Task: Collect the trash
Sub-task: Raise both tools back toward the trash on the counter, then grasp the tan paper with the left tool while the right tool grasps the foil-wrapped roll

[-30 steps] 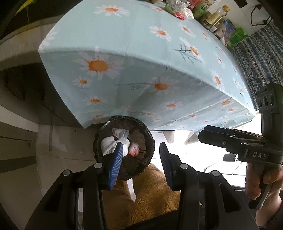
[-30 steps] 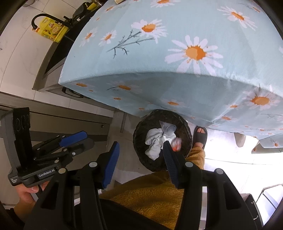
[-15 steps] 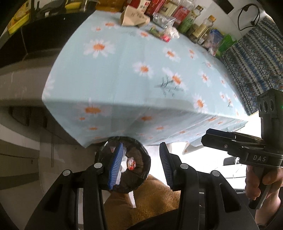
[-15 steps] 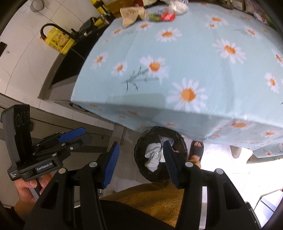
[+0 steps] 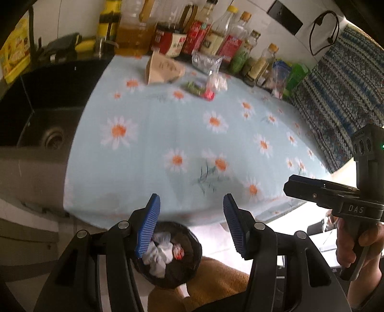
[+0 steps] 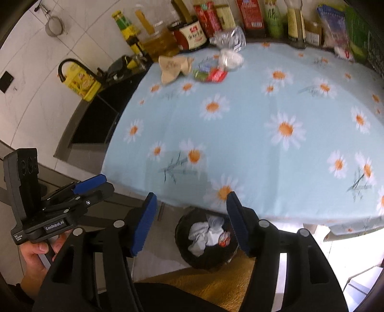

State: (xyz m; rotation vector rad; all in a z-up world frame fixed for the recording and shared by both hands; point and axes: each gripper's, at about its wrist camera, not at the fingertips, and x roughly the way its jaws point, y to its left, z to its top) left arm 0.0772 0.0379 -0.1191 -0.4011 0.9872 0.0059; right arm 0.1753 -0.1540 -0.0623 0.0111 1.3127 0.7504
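Note:
A black bin [image 5: 189, 254] [image 6: 184, 237] on the floor by the table's near edge holds white tissue [image 5: 159, 255] [image 6: 206, 234] and a red wrapper [image 5: 178, 252] [image 6: 224, 240]. My left gripper [image 5: 190, 208] hangs above the table edge, its jaws opening with nothing between them. My right gripper [image 6: 190, 206] does the same, jaws opening and empty. At the table's far side lie a tan paper piece [image 5: 160, 68] [image 6: 174, 67], a red and green wrapper [image 5: 200, 90] [image 6: 210, 73] and crumpled clear plastic [image 5: 217, 82] [image 6: 230, 58].
The table [image 5: 168, 120] [image 6: 240, 108] wears a light blue daisy cloth. Bottles and packets [image 5: 211, 40] [image 6: 252, 19] line its back edge. A dark sink [image 5: 45, 124] is to the left, patterned fabric [image 5: 336, 103] to the right. A yellow-brown trouser leg [image 5: 216, 285] shows below.
Both grippers have risen and tilted up, so the table top and its far side came into view and the bin slid down the frame. Both pairs of jaws stand wider.

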